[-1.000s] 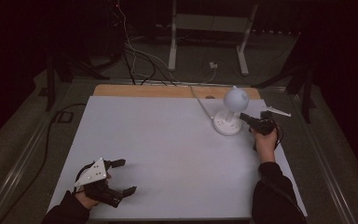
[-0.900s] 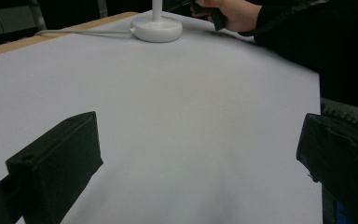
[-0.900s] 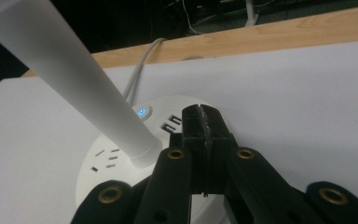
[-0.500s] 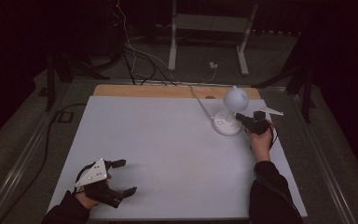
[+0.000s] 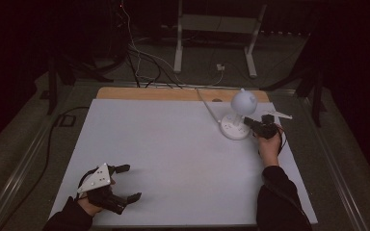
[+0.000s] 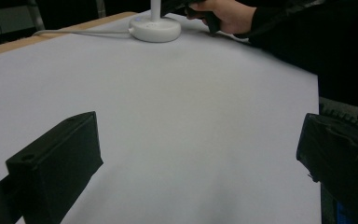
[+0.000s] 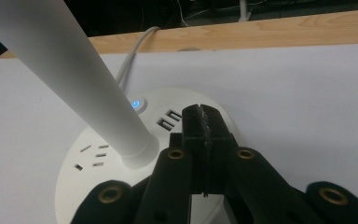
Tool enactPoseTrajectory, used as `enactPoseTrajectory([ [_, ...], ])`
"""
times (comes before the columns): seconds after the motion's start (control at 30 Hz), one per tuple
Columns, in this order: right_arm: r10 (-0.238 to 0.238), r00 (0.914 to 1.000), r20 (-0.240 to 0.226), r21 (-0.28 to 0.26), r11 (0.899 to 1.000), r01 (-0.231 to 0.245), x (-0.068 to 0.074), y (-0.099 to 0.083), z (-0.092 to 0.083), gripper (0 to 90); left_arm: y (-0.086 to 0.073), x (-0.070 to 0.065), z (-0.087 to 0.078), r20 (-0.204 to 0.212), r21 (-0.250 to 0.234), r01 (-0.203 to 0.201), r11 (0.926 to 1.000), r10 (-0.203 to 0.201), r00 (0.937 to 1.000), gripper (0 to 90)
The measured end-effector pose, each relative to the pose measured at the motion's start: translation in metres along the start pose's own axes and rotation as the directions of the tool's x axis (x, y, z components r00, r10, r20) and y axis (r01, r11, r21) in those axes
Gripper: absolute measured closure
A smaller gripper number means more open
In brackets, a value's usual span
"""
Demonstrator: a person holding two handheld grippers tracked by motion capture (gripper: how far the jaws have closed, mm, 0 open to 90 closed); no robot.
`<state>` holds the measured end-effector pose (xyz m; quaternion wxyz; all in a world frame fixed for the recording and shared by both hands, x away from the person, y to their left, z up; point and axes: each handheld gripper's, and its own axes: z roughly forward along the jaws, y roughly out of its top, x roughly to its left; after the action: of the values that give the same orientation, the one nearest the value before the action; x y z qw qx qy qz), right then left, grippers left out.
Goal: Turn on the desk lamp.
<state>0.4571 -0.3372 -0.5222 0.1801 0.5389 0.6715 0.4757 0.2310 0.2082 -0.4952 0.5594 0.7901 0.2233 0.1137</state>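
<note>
**Closed jaws nosing at the lamp's power button**

Jaws of the left gripper [image 5: 125, 183] are standing wide apart over bare white table [image 5: 173, 159], with nothing between them; it is probably waiting out of the way. To the right, the right gripper [image 7: 204, 122] is keeping its jaws pressed together with nothing in them, likely forming one blunt tip for pushing. The lamp base [image 7: 98, 158] is lying directly beneath that tip, the glowing blue button [image 7: 137, 103] just ahead and left of it.
</note>
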Motion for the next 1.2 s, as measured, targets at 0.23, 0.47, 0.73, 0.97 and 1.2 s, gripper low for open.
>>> enactPoseTrajectory([
  [0.23, -0.01, 1.0, 0.001, -0.001, 1.0, 0.01, 0.0002, 0.0, 0.0006, 90.0, 0.0, 0.0, 0.0, 0.001, 0.001, 0.001, 1.0, -0.001, 1.0, 0.4],
  [0.47, -0.012, 0.9999, 0.006, -0.001, 1.0, 0.012, 0.0001, 0.0001, 0.0006, 90.0, 0.0, -0.0001, 0.0, 0.003, 0.0, 0.002, 1.0, -0.002, 1.0, 0.4],
  [0.73, -0.01, 0.9999, 0.004, 0.0, 1.0, 0.01, -0.0008, 0.0005, 0.0008, 90.0, -0.0002, 0.0002, 0.0001, 0.005, 0.0, 0.003, 1.0, -0.003, 1.0, 0.3],
  [0.97, -0.009, 0.9999, 0.004, -0.005, 1.0, 0.009, -0.0008, -0.0002, 0.001, 90.0, -0.0002, 0.0004, 0.0001, 0.006, 0.001, 0.005, 1.0, -0.005, 1.0, 0.4],
  [1.2, -0.012, 0.9999, 0.0, -0.011, 1.0, 0.012, -0.0019, -0.0013, 0.0009, 90.0, -0.0003, 0.0002, 0.0003, 0.006, 0.002, 0.005, 1.0, -0.005, 1.0, 0.3],
])
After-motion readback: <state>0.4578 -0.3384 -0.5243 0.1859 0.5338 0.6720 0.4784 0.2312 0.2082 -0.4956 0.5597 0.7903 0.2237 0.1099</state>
